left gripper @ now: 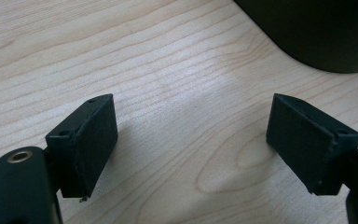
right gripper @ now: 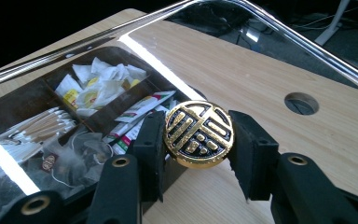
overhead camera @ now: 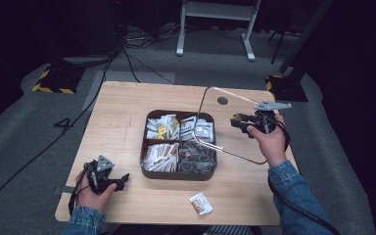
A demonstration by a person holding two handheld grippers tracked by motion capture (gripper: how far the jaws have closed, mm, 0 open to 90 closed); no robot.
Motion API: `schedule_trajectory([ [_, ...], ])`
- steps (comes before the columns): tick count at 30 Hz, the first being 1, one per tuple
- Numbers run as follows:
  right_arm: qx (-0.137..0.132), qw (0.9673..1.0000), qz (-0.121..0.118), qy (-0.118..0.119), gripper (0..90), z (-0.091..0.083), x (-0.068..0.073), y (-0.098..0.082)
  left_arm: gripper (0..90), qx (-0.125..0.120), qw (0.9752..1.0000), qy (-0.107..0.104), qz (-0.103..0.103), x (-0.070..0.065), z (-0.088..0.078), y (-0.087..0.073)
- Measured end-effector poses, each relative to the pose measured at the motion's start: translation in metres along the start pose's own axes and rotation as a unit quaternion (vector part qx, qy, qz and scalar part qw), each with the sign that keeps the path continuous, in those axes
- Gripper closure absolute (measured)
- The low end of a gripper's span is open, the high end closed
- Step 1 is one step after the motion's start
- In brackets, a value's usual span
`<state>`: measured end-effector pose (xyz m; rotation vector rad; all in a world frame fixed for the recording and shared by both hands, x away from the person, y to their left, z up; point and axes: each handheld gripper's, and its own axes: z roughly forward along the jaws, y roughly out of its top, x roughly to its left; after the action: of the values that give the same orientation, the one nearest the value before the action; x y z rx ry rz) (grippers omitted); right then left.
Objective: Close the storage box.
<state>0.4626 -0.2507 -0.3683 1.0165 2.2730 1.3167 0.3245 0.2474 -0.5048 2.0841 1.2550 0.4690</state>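
A dark square box (overhead camera: 178, 175) with four compartments stands mid-table, holding sachets, paper sticks and tea bags. Its clear lid (overhead camera: 235, 142), edged with a shiny rim, is raised and tilted over the box's right side. My right gripper (overhead camera: 240, 122) is shut on the lid's round gold-and-black knob (right gripper: 199, 134), with one pad on each side of it (right gripper: 198, 137). My left gripper (overhead camera: 122, 180) rests low on the table to the left of the box, its pads (left gripper: 91, 140) wide apart with bare wood between them, so it is open (left gripper: 191, 140).
A loose white sachet (overhead camera: 200, 203) lies near the table's front edge, below the box. A round cable hole (overhead camera: 222, 100) sits at the back of the tabletop. The box's dark corner (left gripper: 317, 32) shows ahead of my left gripper. Cables and stands cover the floor behind.
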Motion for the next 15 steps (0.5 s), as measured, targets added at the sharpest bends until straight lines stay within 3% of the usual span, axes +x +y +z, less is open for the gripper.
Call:
schedule_trajectory([
  [10, 0.041, 0.9987, -0.029, 0.009, 59.0, 0.025, 0.015, 0.017, 16.5, -0.003, 1.0000, -0.001, -0.003, 0.000, 0.001, 0.000],
  [15, 0.043, 0.9982, -0.037, 0.018, 59.0, 0.041, 0.025, 0.020, 16.3, -0.001, 1.0000, -0.001, -0.002, 0.000, 0.001, 0.001],
])
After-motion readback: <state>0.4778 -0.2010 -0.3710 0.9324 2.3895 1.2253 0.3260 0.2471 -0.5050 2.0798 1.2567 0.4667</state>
